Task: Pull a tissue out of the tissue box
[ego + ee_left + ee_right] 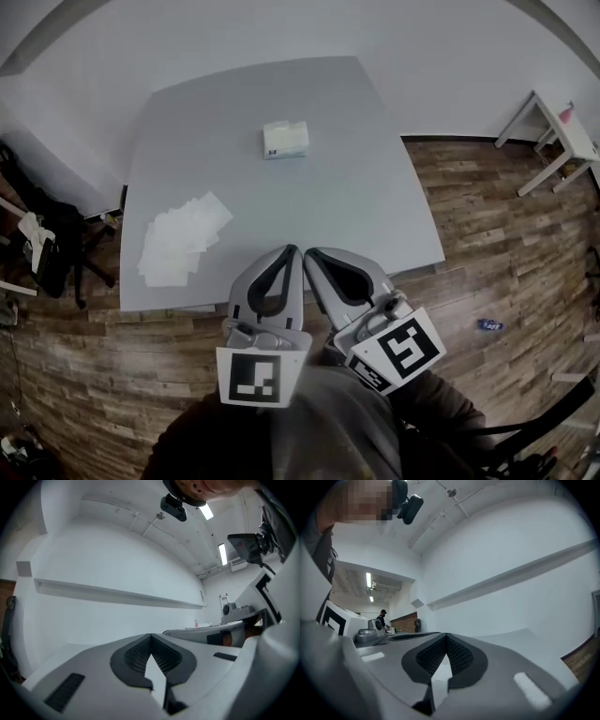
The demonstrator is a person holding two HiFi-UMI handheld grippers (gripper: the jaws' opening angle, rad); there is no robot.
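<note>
The tissue box point(284, 140), white with a pale green side, stands on the far middle of the grey table point(375, 216). Loose white tissues point(183, 239) lie in a pile near the table's front left. My left gripper point(291, 249) and right gripper point(311, 253) are held side by side close to my body at the table's near edge, well short of the box. Both are shut with nothing between the jaws. In the left gripper view the left gripper point(151, 635) points up at a white wall, as does the right gripper point(446, 635) in the right gripper view; neither view shows the box.
Wooden floor surrounds the table. A small white side table point(553, 131) stands at the far right, dark gear and a chair point(47, 244) at the left, and a small blue object point(489, 325) lies on the floor. A person point(383, 618) stands far off.
</note>
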